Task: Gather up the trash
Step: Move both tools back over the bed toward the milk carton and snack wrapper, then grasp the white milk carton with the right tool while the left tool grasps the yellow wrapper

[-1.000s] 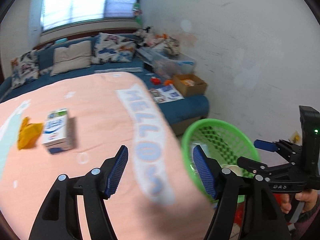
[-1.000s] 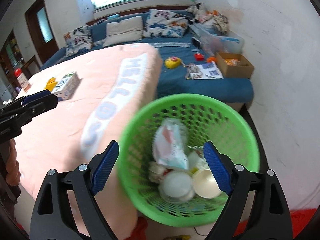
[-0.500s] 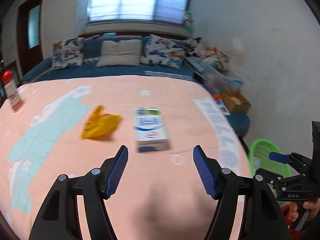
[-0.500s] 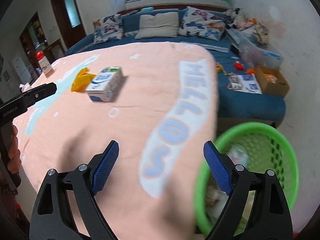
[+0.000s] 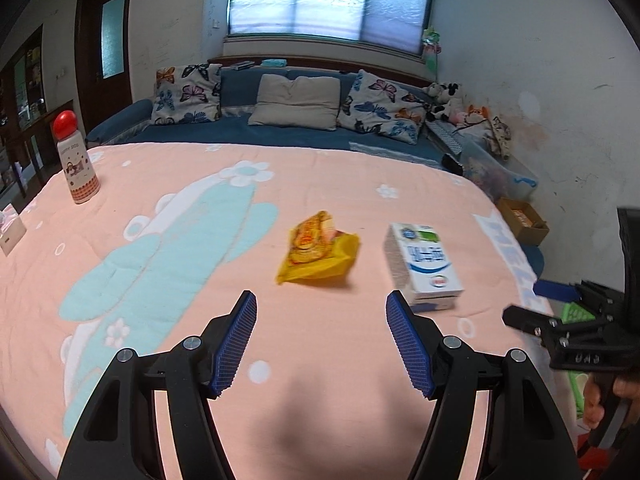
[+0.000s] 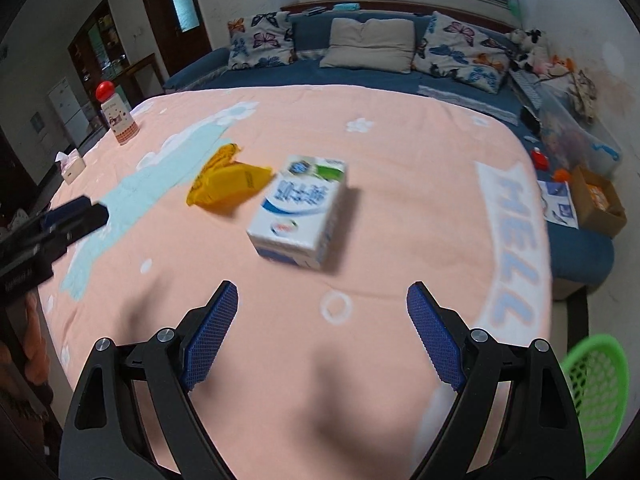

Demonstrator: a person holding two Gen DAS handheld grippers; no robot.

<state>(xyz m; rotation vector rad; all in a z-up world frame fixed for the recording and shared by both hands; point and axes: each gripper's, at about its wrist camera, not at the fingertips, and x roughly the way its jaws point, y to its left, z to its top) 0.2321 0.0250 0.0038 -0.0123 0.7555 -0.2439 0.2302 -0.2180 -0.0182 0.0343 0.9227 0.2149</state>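
Note:
A yellow snack wrapper [image 5: 318,252] and a white-and-blue carton [image 5: 424,266] lie on the pink bedspread [image 5: 200,240]. My left gripper [image 5: 320,340] is open and empty, a little short of the wrapper. My right gripper [image 6: 320,336] is open and empty, short of the carton [image 6: 300,210], with the wrapper [image 6: 226,180] to its left. The green trash basket [image 6: 596,396] stands off the bed's right edge; a sliver of the basket [image 5: 574,314] shows behind the right gripper in the left wrist view.
A red-capped bottle [image 5: 76,160] and a tissue box [image 5: 10,230] sit at the bed's left side. Pillows [image 5: 296,100] line a blue sofa behind. A cardboard box [image 6: 598,200] and clutter lie on the floor at the right.
Both grippers have swung left from the green basket to face the bed. The wrapper and carton now sit ahead of the fingers. Both stayed open.

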